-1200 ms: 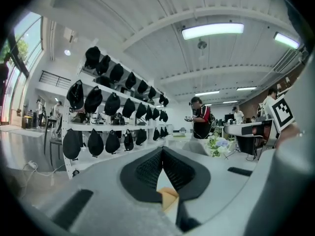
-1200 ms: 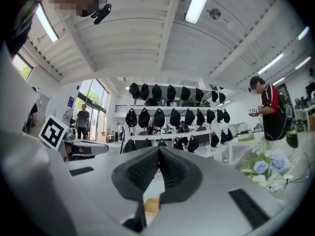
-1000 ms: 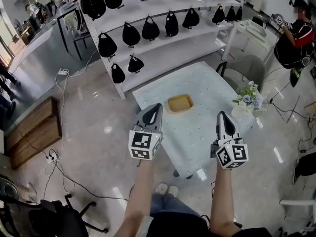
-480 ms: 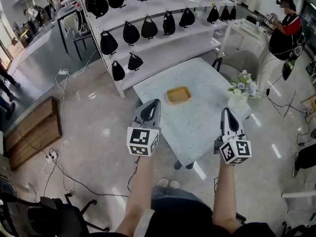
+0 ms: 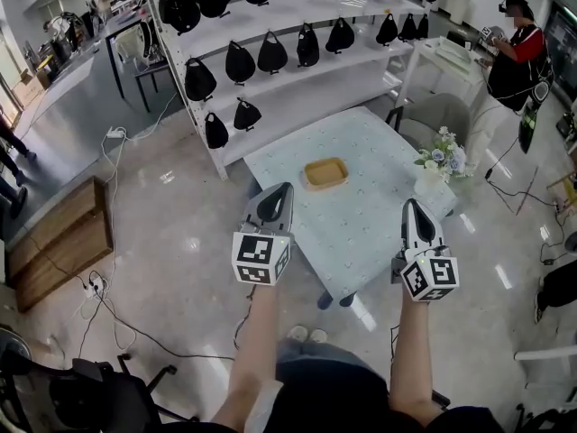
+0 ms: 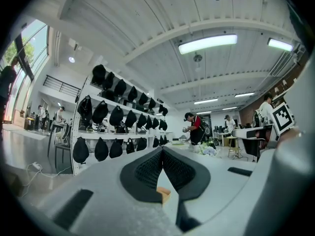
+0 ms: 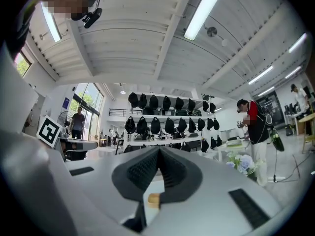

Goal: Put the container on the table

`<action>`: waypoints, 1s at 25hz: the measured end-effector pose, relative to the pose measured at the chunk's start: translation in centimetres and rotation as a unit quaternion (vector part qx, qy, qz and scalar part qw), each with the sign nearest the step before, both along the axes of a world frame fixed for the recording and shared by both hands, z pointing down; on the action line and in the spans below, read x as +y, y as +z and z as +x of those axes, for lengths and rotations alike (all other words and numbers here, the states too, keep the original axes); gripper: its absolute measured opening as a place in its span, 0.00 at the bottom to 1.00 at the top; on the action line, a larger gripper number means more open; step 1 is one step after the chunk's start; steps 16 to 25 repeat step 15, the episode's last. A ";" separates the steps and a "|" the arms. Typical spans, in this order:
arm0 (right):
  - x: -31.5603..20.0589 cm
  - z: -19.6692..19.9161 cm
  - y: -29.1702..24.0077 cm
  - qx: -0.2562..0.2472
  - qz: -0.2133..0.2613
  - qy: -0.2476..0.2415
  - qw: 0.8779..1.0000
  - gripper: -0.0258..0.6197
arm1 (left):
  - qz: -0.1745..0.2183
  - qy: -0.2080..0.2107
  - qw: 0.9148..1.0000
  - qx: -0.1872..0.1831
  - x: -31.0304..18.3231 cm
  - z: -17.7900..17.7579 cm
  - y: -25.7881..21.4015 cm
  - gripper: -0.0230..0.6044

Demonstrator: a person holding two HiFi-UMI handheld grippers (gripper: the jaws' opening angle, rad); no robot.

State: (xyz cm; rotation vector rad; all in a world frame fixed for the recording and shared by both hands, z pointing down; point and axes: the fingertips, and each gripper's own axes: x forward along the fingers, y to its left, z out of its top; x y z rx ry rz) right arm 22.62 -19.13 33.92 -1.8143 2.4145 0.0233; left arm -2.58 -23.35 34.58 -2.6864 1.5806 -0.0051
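A shallow tan container (image 5: pixel 325 173) rests on the pale patterned table (image 5: pixel 361 219), toward its far side. My left gripper (image 5: pixel 277 194) hovers over the table's near left edge, short of the container, its jaws shut with nothing between them. My right gripper (image 5: pixel 414 208) hangs over the near right edge, also shut and empty. In the left gripper view the black pads (image 6: pixel 147 168) meet at the tip, and the container (image 6: pixel 163 194) peeks through the gap below. The right gripper view shows the same: the container (image 7: pixel 154 199) lies small beneath the shut pads (image 7: pixel 142 171).
White shelves (image 5: pixel 297 79) hung with black bags stand behind the table. A vase of flowers (image 5: pixel 440 162) sits at the table's right corner, with a grey chair (image 5: pixel 442 115) behind. A person (image 5: pixel 516 52) works at a desk far right. Cables (image 5: pixel 108 305) cross the floor on the left.
Both grippers have drawn back a little from the container toward the table's near edge. Their jaws stay shut and empty. The container has not moved on the table.
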 end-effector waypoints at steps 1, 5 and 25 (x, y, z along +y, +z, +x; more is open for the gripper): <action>0.1 -0.1 0.0 0.000 0.000 0.000 1.000 0.04 | 0.000 0.000 1.000 -0.001 0.1 -0.1 0.1 0.04; 0.1 -0.5 0.1 0.001 0.000 -0.003 1.000 0.04 | 0.000 -0.002 1.000 0.000 0.2 -0.4 0.2 0.04; 0.2 -0.2 0.0 0.004 -0.003 -0.004 1.000 0.04 | -0.008 0.002 1.000 0.008 -0.2 0.3 0.7 0.04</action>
